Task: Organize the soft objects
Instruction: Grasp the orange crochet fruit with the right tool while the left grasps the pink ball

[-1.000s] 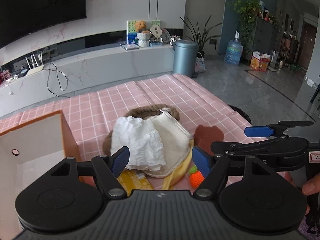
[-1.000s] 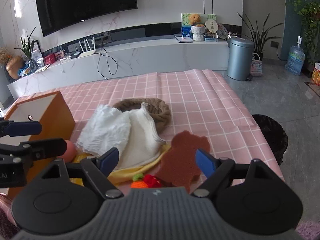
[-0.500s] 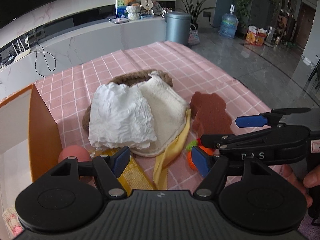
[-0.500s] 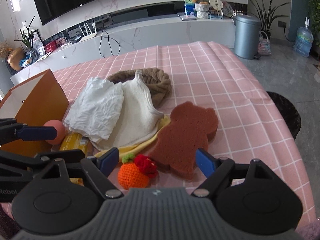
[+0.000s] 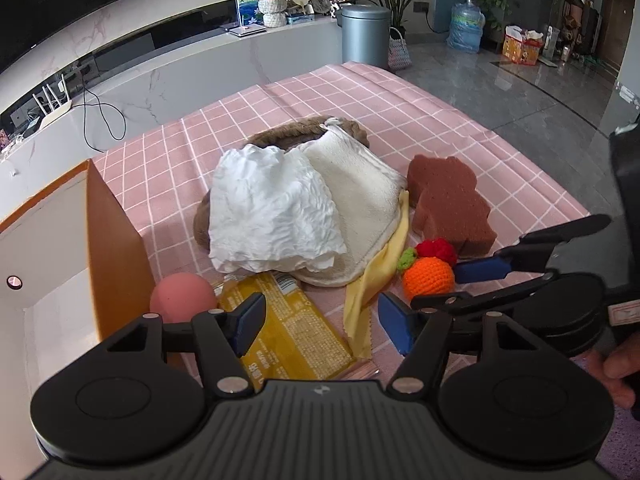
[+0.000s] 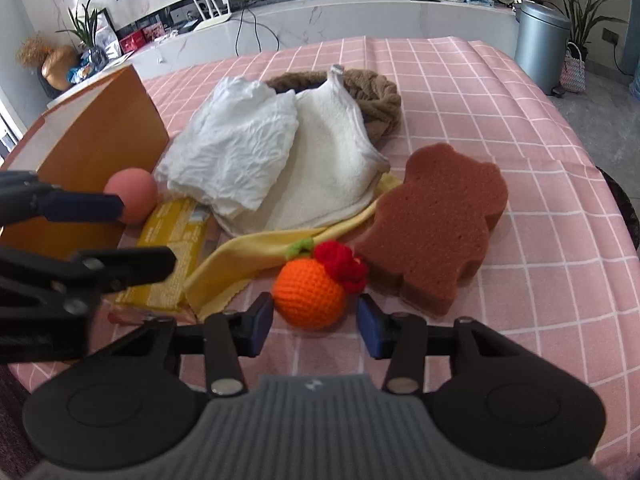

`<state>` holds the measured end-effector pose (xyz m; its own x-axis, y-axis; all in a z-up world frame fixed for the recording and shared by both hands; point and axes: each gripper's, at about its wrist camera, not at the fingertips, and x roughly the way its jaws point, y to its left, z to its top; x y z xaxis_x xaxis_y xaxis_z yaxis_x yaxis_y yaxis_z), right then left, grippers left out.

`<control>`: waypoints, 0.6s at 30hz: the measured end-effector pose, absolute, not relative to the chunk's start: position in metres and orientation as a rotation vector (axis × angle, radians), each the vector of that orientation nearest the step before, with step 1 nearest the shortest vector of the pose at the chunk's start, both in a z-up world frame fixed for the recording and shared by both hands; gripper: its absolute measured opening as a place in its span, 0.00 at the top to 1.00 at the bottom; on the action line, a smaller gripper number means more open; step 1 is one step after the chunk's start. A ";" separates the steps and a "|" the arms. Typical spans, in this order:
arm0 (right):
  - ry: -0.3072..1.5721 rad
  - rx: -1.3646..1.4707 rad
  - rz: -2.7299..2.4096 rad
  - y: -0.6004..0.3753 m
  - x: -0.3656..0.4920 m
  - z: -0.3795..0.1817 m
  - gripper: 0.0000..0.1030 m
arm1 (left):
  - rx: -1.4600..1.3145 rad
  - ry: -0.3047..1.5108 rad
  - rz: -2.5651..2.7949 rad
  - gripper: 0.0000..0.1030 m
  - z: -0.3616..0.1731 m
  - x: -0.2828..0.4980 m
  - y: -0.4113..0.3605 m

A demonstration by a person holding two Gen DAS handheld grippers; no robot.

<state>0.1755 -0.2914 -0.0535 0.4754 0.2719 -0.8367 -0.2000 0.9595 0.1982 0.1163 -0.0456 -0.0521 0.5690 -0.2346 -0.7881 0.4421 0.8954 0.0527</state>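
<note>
While its jaws are closing, the right gripper (image 6: 316,320) has the orange crocheted ball (image 6: 309,294) between its blue pads, though neither pad presses on the yarn yet and a gap shows on each side; the ball carries a red knitted tuft (image 6: 342,265) and a green leaf on top, and it sits on the pink checked tablecloth (image 6: 540,248). Just right of the ball lies the brown bear-shaped sponge (image 6: 436,220), touching the red tuft; behind the ball a yellow cloth (image 6: 256,252) runs out from under a cream towel (image 6: 332,168), with a crumpled white cloth (image 6: 236,148) on top of it and a brown knitted ring (image 6: 376,96) farther back.

The left gripper (image 5: 320,322), well left of the ball, is also closing, its pads apart with nothing pinched between them; below it lies a yellow packet (image 5: 292,332), flat on the tablecloth; left of the packet rests a pink ball (image 5: 182,294), against the wall of an orange box (image 5: 116,240); the box stands open at the far left of the ball. At the right edge of the left view a person's hand (image 5: 618,372) grips the right tool.
</note>
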 end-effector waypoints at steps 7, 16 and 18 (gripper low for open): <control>0.999 0.116 0.340 -0.289 0.176 -0.045 0.61 | 0.338 0.880 -0.401 0.29 -0.046 0.129 -0.038; 0.962 0.105 0.396 -0.280 0.191 -0.032 0.61 | 0.802 0.997 -0.488 0.29 -0.055 0.172 -0.046; 0.977 0.096 0.396 -0.278 0.196 -0.034 0.61 | 0.890 1.044 -0.493 0.29 -0.064 0.179 -0.048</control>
